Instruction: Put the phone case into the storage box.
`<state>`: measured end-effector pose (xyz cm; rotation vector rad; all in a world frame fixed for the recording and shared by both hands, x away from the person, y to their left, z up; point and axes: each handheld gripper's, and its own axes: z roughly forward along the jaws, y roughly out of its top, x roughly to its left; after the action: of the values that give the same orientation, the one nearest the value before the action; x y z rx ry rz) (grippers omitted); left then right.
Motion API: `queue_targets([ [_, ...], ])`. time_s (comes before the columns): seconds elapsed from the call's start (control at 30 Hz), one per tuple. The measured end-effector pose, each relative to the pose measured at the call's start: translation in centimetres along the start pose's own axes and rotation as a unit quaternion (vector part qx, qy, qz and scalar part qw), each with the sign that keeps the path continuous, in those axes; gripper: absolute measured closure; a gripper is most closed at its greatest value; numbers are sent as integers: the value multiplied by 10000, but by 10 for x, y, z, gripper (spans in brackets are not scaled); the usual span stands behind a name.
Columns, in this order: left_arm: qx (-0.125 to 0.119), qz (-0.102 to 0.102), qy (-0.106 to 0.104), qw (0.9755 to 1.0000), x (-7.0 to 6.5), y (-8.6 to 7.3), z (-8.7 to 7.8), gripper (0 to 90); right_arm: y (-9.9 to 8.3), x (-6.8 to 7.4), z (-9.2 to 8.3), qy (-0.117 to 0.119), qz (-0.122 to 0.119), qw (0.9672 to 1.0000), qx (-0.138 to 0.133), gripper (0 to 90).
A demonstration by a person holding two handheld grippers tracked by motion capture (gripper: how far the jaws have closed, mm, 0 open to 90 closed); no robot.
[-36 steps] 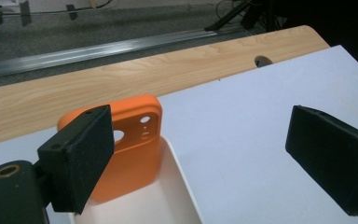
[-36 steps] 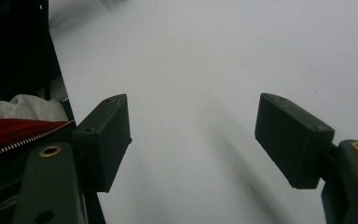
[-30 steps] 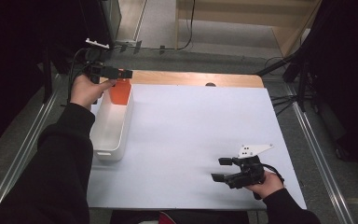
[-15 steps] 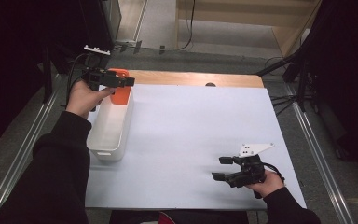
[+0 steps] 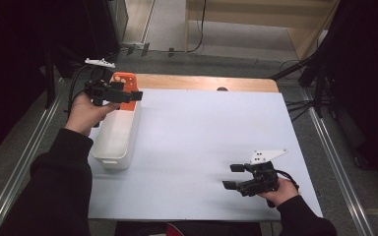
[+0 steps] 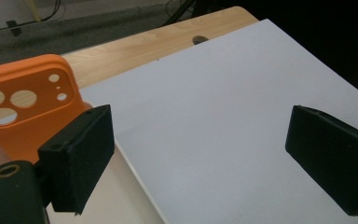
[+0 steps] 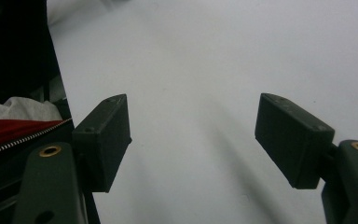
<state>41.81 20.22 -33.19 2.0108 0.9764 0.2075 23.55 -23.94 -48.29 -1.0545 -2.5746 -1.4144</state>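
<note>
- You are holding the left gripper [image 5: 128,95] with jaws spread and empty, beside the orange phone case [image 6: 25,105], which is leaning upright in the white bin [image 5: 115,142].
- You are resting the right gripper [image 5: 234,176] with jaws apart and empty, low over the white table sheet [image 5: 206,137].

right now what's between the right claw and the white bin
Nothing: in the high view, only bare white table sheet stretches from the right claw to the white bin holding the orange phone case.

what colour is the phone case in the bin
Orange; the phone case shows best in the left gripper view, standing at the far end of the white bin.
</note>
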Motion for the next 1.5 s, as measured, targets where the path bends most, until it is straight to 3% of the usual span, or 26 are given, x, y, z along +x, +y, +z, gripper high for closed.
queue_targets([
  [0.07, -1, 68, -1, 10000, -2, -4, 0, 133, 0, 0, 0, 2, -9, 10000, -5, 256],
  [0.17, 7, 95, 12, 10000, -5, -8, 0, 132, 0, 0, 0, 1, -4, 10000, 5, 256],
  [0.57, -46, 189, -291, 9994, -14, -24, 1, 132, 0, 0, 0, -6, 5, 10000, 17, 256],
  [1.17, -12, 577, -397, 9975, -28, -48, 3, 132, 0, 0, 0, -6, 4, 10000, 31, 256],
  [1.33, -91, 537, -463, 9974, -29, -55, 0, 132, 0, 1, 0, 3, 6, 10000, 31, 256],
  [1.5, -96, 630, -495, 9967, -34, -65, -2, 132, 0, 1, 0, 10, -11, 10000, 15, 256],
])
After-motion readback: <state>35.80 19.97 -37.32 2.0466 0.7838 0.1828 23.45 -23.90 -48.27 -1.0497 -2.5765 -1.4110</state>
